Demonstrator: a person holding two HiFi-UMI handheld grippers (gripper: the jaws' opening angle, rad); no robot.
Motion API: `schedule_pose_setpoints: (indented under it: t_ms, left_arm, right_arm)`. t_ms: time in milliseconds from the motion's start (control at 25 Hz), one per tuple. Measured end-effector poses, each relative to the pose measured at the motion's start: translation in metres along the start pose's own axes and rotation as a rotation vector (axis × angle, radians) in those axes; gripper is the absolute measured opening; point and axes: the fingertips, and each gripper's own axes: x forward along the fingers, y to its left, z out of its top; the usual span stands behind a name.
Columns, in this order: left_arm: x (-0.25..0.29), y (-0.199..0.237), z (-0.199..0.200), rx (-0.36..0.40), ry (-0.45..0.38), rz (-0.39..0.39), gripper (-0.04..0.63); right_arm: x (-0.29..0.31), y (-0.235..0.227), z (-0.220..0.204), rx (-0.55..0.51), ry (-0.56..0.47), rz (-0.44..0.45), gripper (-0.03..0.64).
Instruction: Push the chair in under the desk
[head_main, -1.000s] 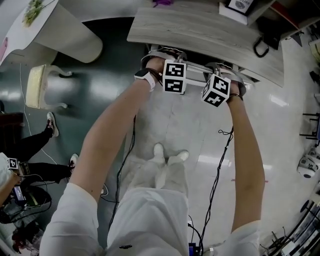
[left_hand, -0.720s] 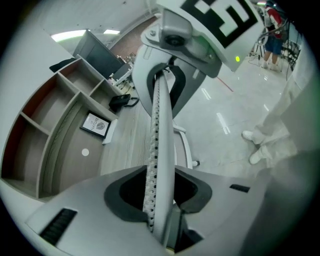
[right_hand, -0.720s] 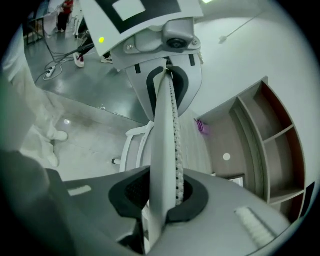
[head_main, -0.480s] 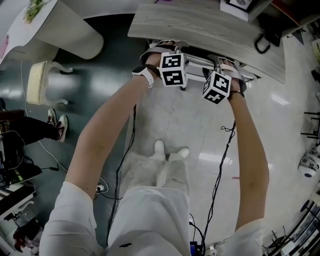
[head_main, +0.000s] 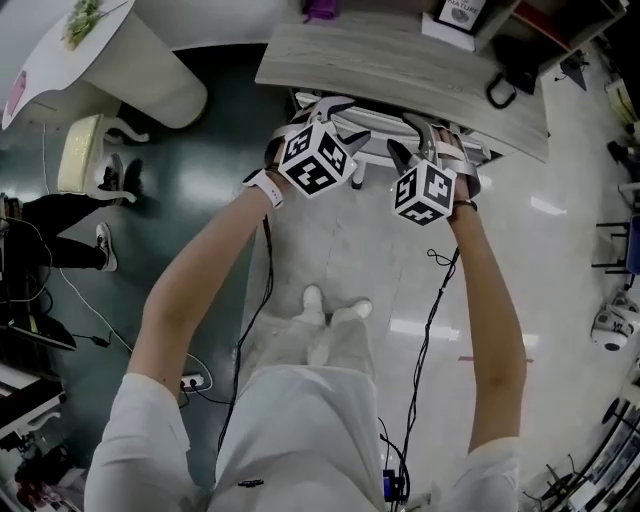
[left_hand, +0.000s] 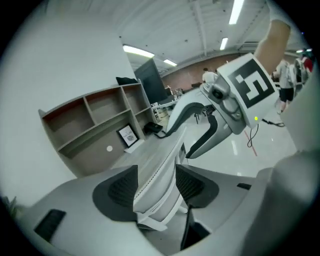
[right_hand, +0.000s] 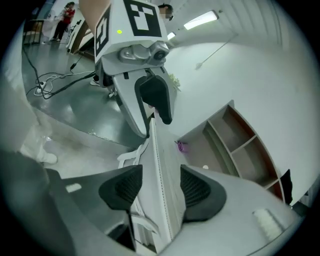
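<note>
The white chair (head_main: 375, 128) stands tucked beneath the light wooden desk (head_main: 400, 60), only its back rail showing at the desk's edge. My left gripper (head_main: 340, 120) hovers just above that rail with its jaws apart. My right gripper (head_main: 408, 138) is beside it, also open. Both sets of jaws have just been opening. In the left gripper view the chair back (left_hand: 162, 190) lies between the dark pads (left_hand: 116, 187) of the left gripper (left_hand: 155, 187), which are not pressing on it. In the right gripper view the right gripper (right_hand: 157, 187) likewise straddles the chair's edge (right_hand: 150, 185) with room on both sides.
A framed picture (head_main: 460, 15) and a black object (head_main: 510, 75) sit on the desk. A white round table (head_main: 100, 40) and a cream chair (head_main: 80, 150) stand at the left, with a person's legs (head_main: 60, 220) nearby. Cables (head_main: 430, 330) trail over the floor by my feet (head_main: 335, 315).
Both grippers let go of the chair's back rail, opened their jaws and rose off it. The left one rolled. The person at the left shifted their legs.
</note>
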Motion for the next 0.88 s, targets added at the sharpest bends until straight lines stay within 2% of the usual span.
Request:
schedule_pose_setpoints:
  t_ms: [80, 120, 160, 240, 400, 600, 880]
  left_arm:
    - [-0.024, -0.002, 0.002, -0.062, -0.027, 0.034, 0.212]
    - [-0.035, -0.004, 0.001, -0.091, -0.036, 0.049, 0.132]
    - [-0.047, -0.007, -0.001, -0.123, -0.045, 0.060, 0.114]
    - [-0.069, -0.014, -0.007, -0.174, -0.058, 0.071, 0.115]
    - [-0.113, -0.036, -0.017, -0.193, -0.066, 0.071, 0.126]
    - [-0.170, -0.061, -0.019, -0.260, -0.122, 0.111, 0.126]
    - [-0.246, -0.102, -0.006, -0.366, -0.201, 0.171, 0.126]
  right_arm:
    - [-0.020, 0.006, 0.007, 0.021, -0.018, -0.011, 0.235]
    - [-0.030, 0.009, 0.011, 0.039, -0.028, -0.018, 0.235]
    - [-0.040, 0.013, 0.014, 0.059, -0.039, -0.029, 0.233]
    - [-0.060, 0.018, 0.019, 0.102, -0.050, -0.056, 0.226]
    - [-0.099, 0.031, 0.025, 0.195, -0.049, -0.102, 0.137]
    - [-0.154, 0.047, 0.039, 0.291, -0.067, -0.165, 0.101]
    - [-0.226, 0.065, 0.065, 0.459, -0.112, -0.263, 0.098]
